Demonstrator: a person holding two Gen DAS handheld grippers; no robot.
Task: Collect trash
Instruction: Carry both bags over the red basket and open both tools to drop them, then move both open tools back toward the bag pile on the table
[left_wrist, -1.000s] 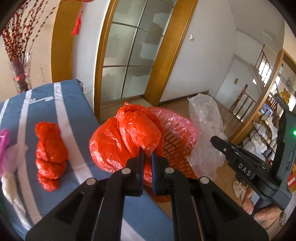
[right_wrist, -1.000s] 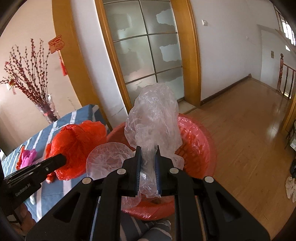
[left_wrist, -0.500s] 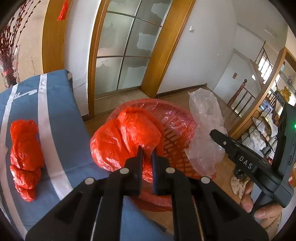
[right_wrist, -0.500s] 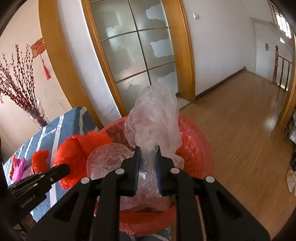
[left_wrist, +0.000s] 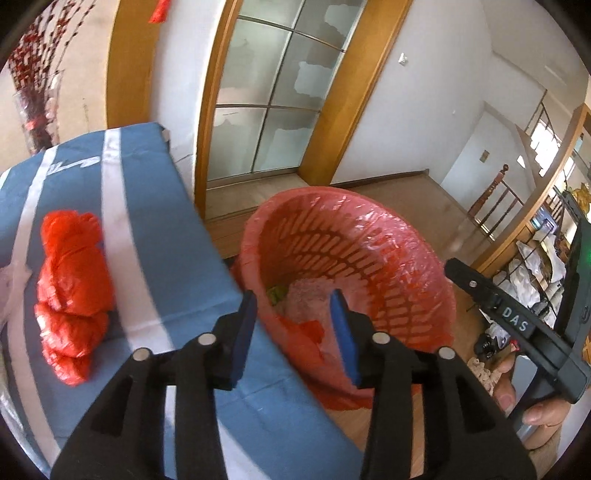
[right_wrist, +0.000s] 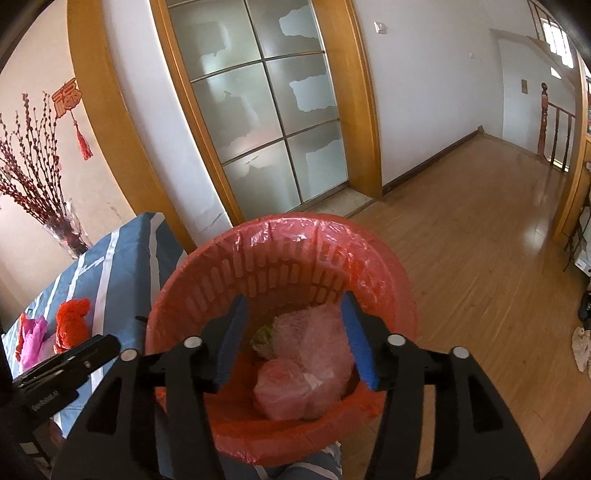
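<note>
A red slotted bin (left_wrist: 369, 236) (right_wrist: 280, 236) with a pink liner stands on the floor beside the blue table. Inside it lie a clear plastic bag (right_wrist: 314, 350), a scrap of red bag (left_wrist: 308, 328) and something green (left_wrist: 277, 293). My left gripper (left_wrist: 293, 306) hangs over the bin's near rim, its jaws opening with nothing between them. Over the bin's mouth my right gripper (right_wrist: 293, 314) is also opening, empty, with the clear bag lying below it. A crumpled red bag (left_wrist: 72, 284) (right_wrist: 72, 321) lies on the table.
The blue striped tablecloth (left_wrist: 155, 229) covers the table left of the bin. Pink trash (right_wrist: 31, 341) lies by the red bag. A vase of red branches (right_wrist: 66, 229) stands at the table's far end. Wood floor (right_wrist: 480, 240) spreads to the right, glass doors behind.
Both grippers opened and let go: the red bag and the clear bag dropped into the bin. Both hands sank slightly over the bin.
</note>
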